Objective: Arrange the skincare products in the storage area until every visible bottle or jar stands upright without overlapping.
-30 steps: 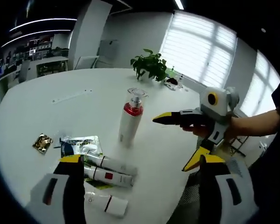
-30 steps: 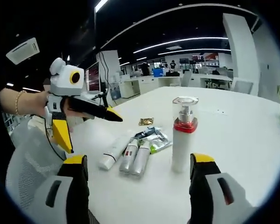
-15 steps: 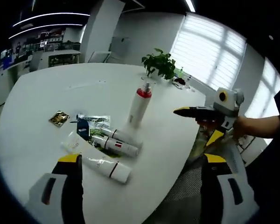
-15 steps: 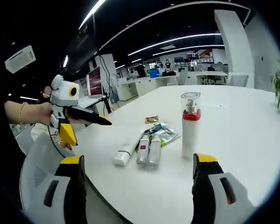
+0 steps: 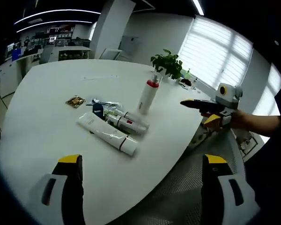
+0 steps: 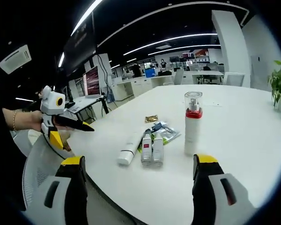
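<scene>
A white pump bottle with a red collar (image 5: 147, 95) (image 6: 192, 124) stands upright on the round white table (image 5: 47, 150). Beside it lie a long white tube (image 5: 107, 134) (image 6: 129, 148) and two smaller white tubes with red marks (image 5: 129, 121) (image 6: 151, 148), partly over flat sachets (image 5: 103, 106) (image 6: 163, 131). My left gripper (image 5: 139, 194) is open, held back from the table edge; it is also seen from the right gripper view (image 6: 75, 128). My right gripper (image 6: 139, 194) is open too, off the table's side, and shows in the left gripper view (image 5: 196, 107).
A gold sachet (image 5: 75, 101) (image 6: 151, 119) lies apart from the tubes. A potted plant (image 5: 168, 64) stands at the table's far edge near the windows. A mesh chair (image 5: 187, 183) is below the table edge. Office desks and monitors (image 6: 91, 84) fill the background.
Both grippers have pulled back from the table, so the bottle and tubes look smaller and farther. The products themselves have not moved. Both stay open.
</scene>
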